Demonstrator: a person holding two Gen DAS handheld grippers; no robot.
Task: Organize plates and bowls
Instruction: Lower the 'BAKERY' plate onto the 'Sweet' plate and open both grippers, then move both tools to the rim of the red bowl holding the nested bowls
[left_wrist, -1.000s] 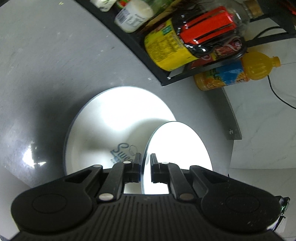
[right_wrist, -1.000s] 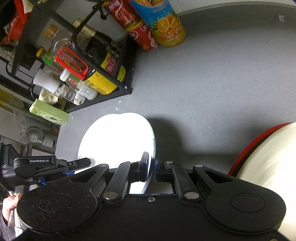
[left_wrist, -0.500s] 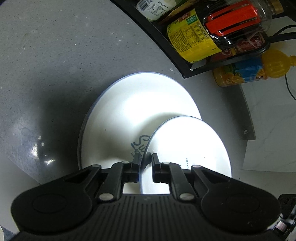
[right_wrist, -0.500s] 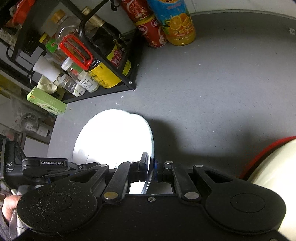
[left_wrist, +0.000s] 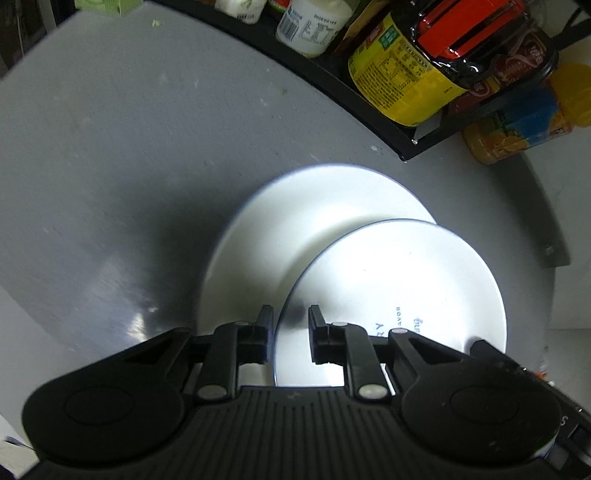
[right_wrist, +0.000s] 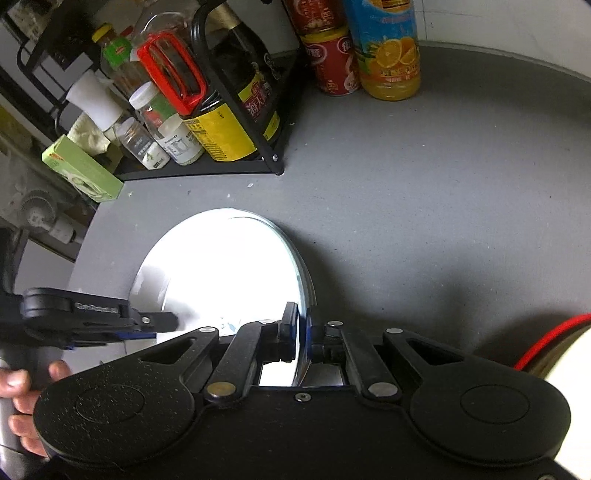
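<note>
A large white plate (left_wrist: 295, 221) lies on the grey counter (left_wrist: 110, 147). A smaller white plate (left_wrist: 399, 280) with blue lettering rests across its right side. The small plate's rim runs between the fingers of my left gripper (left_wrist: 291, 325), whose jaws are opening, with gaps showing beside the pads. My right gripper (right_wrist: 302, 328) is shut on the opposite rim of the small white plate (right_wrist: 229, 273). In the right wrist view the left gripper (right_wrist: 166, 321) reaches in from the left, held by a person's hand (right_wrist: 22, 387).
A black wire rack (right_wrist: 236, 166) of bottles and jars stands at the back of the counter. A juice bottle (right_wrist: 388, 48) and a red can (right_wrist: 332, 62) stand beside it. A red-rimmed bowl (right_wrist: 546, 328) sits at the right edge. A green box (right_wrist: 81, 170) lies left of the rack.
My left gripper's jaws have parted from the small plate's rim. The small plate has tipped down flatter over the large plate. My right gripper stays clamped on it and has shifted a little.
</note>
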